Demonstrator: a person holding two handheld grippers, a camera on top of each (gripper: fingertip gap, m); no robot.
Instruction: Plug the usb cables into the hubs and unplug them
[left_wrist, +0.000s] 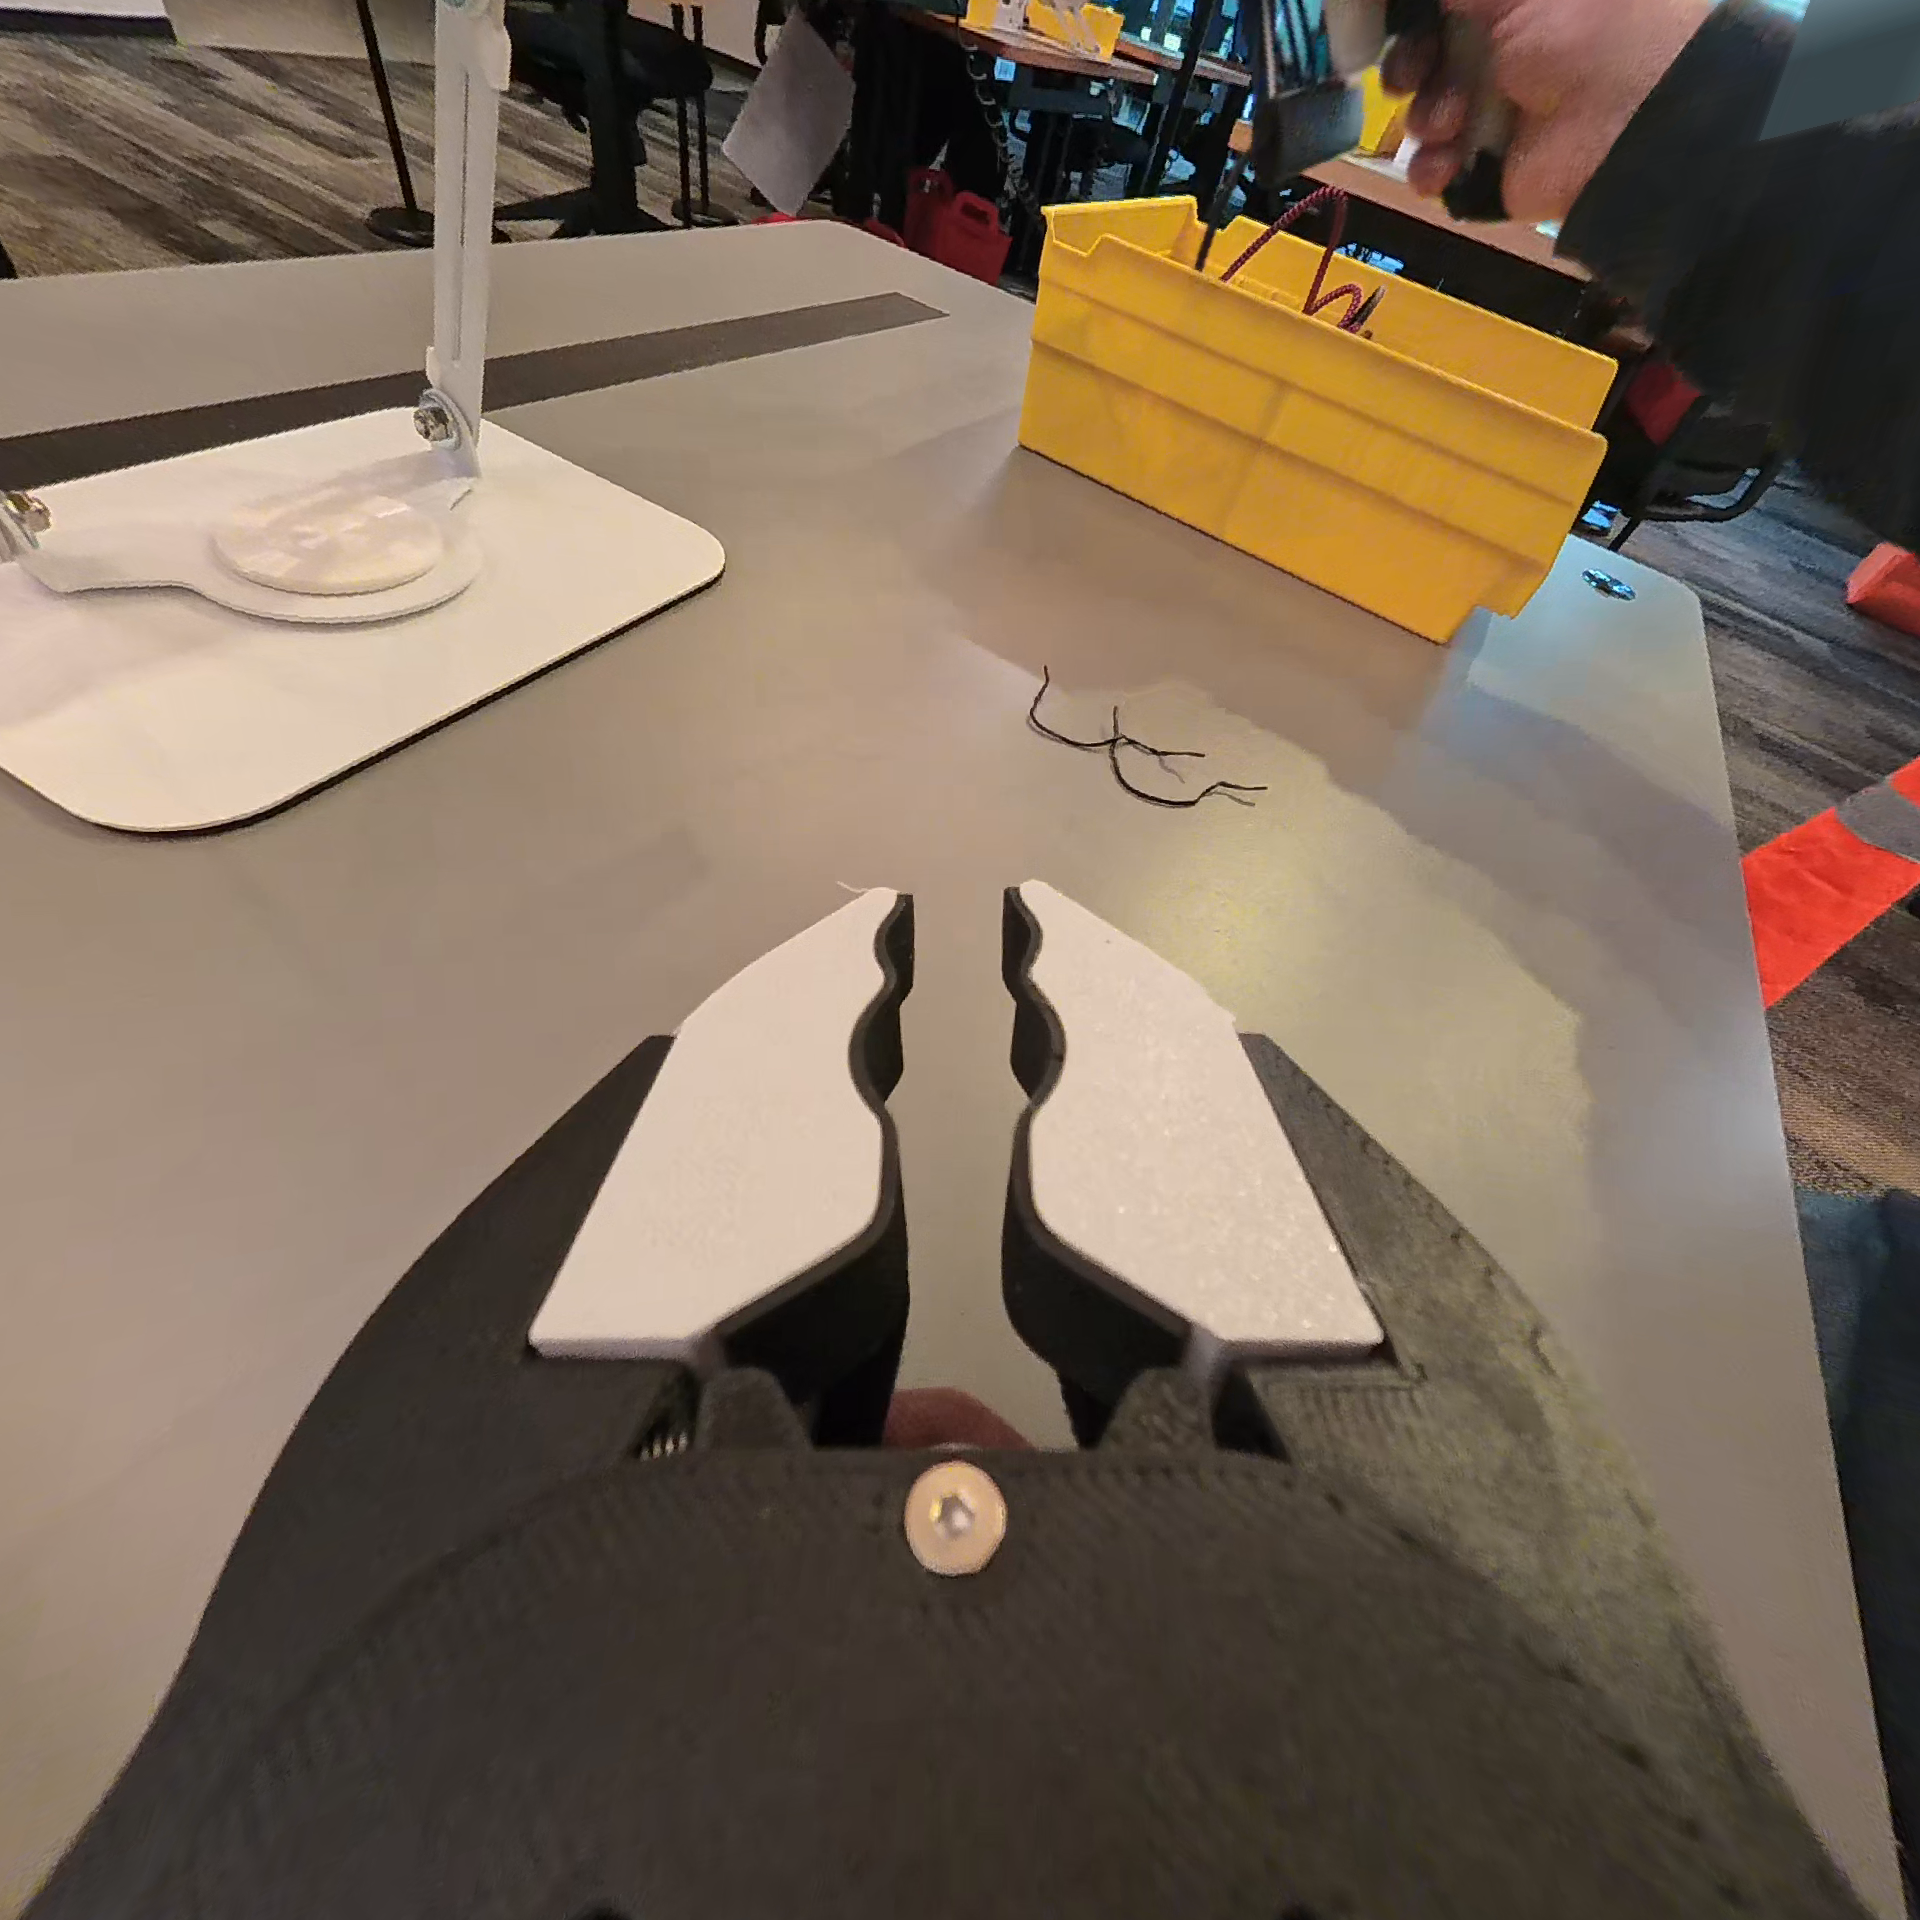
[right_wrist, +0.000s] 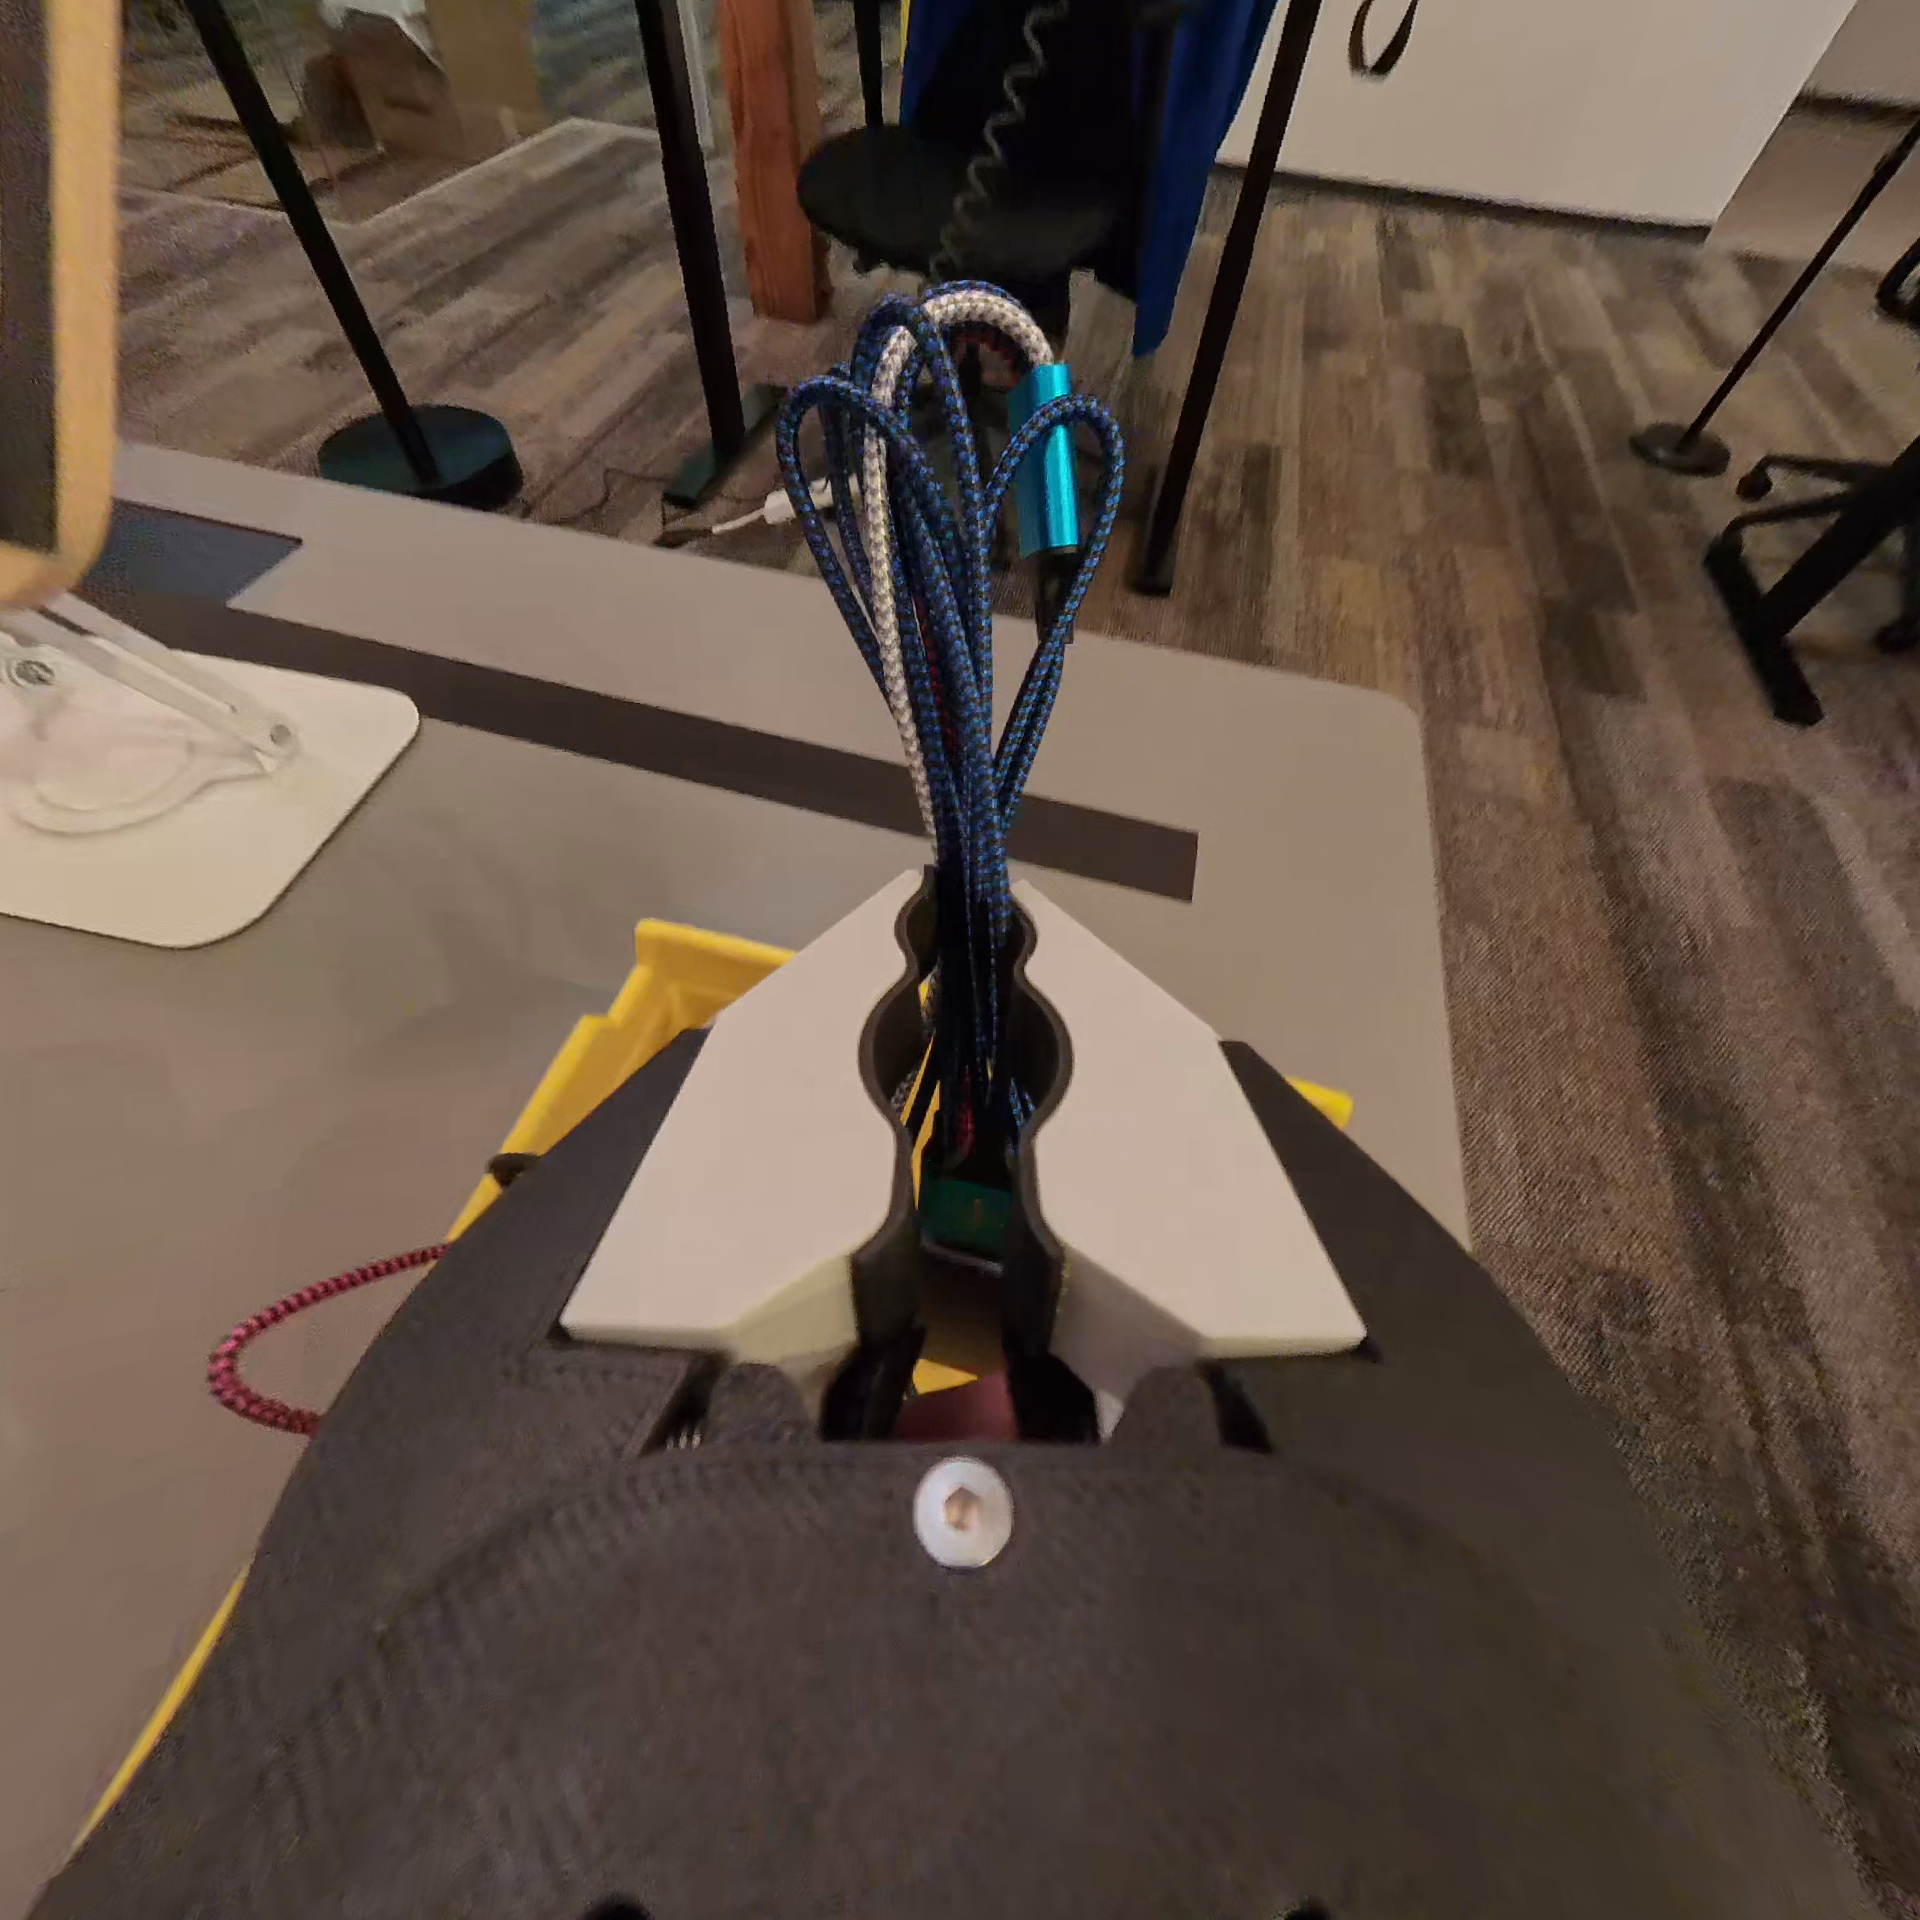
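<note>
Left wrist view: left gripper (left_wrist: 958, 904) slightly parted, holding nothing, above the grey table (left_wrist: 831, 582). Yellow bin (left_wrist: 1299, 436) ahead, red braided cable (left_wrist: 1299, 260) rising from it.

Right wrist view: right gripper (right_wrist: 975, 894) clamped on a bundle of braided usb cables (right_wrist: 956, 582), raised over the bin (right_wrist: 686, 997).

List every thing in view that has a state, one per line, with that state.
Left tool: open, empty, above the grey table.
Right tool: shut on the bundle of braided blue and white USB cables, lifted above the bin.
Yellow plastic bin: upright on the table, open-topped, a red braided cable hanging out.
Loose black threads: lying flat on the table.
White flat-based stand: upright, untouched.
</note>
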